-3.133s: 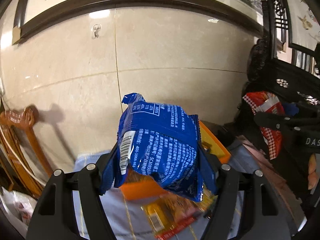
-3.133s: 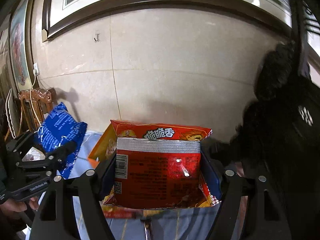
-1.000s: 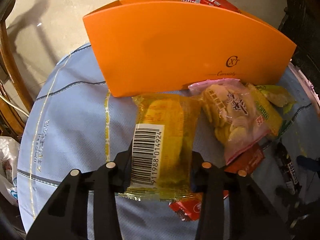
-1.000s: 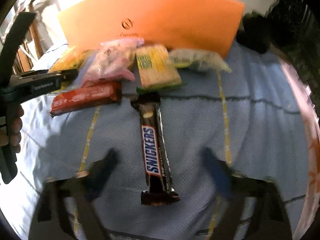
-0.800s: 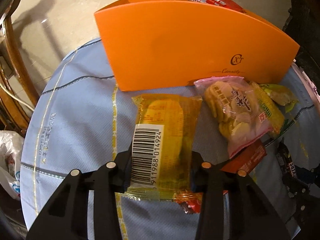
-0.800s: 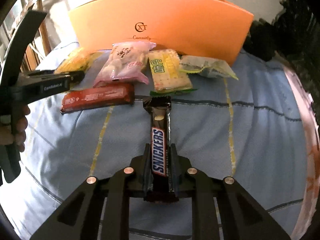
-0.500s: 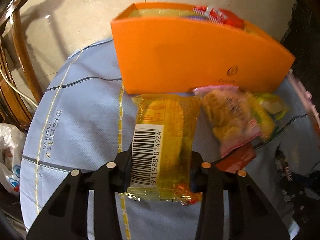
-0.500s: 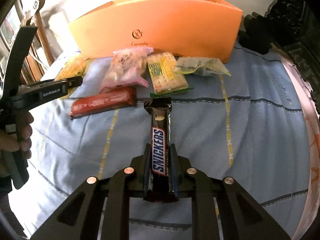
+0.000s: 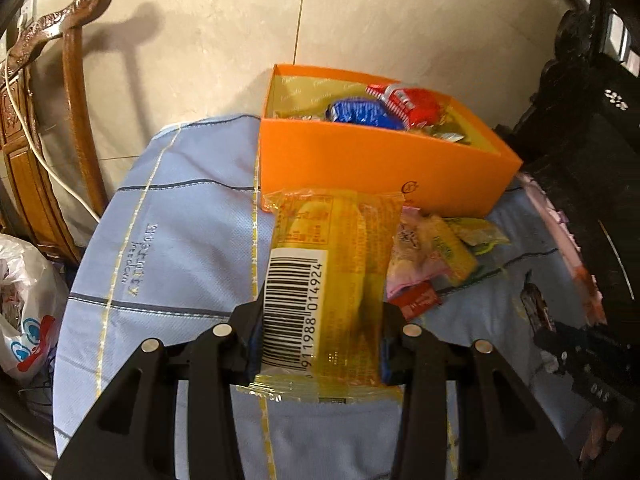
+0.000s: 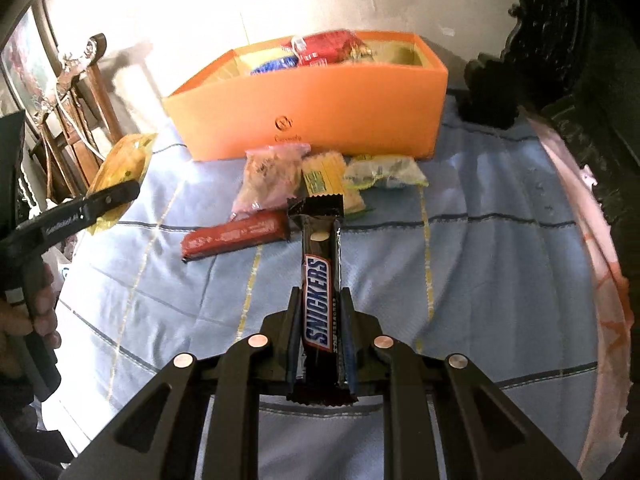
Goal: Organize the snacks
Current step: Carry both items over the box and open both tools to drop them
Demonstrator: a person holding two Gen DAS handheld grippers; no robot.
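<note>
1. Here, the left gripper (image 9: 322,334) has its fingers closed on a yellow snack packet (image 9: 332,280), pads pressing both long edges, barcode side facing up; in the right wrist view the same packet (image 10: 122,172) hangs clear of the desk at about 9 o'clock.
2. The right gripper (image 10: 320,344) has its fingers pinched narrow on a Snickers bar (image 10: 318,300), which points away toward 12 o'clock, its far end over the other snacks (lifted off the cloth, as far as the view tells).
3. An orange box (image 9: 380,160) stands at 12 o'clock on the desk, which is covered by a blue checked cloth (image 9: 180,240); the box is open at the top.
4. Inside the box lie a blue packet (image 9: 360,114) and a red packet (image 9: 412,106), the red one at 3 o'clock of the blue, with other wrappers partly hidden beneath.
5. Just in front of the box, loose on the cloth, sit a pink bag of crackers (image 10: 272,176), a yellow cracker pack (image 10: 324,172) touching its 3 o'clock side, and a pale green packet (image 10: 384,174) farther toward 3 o'clock.
6. A red bar (image 10: 236,236) lies at 7 o'clock of the pink bag, near the far tip of the Snickers bar.
7. A hand (image 10: 28,320) grips the left gripper's handle at the 9 o'clock edge.
8. A wooden chair (image 9: 52,100) stands beyond the desk at 10 o'clock.
</note>
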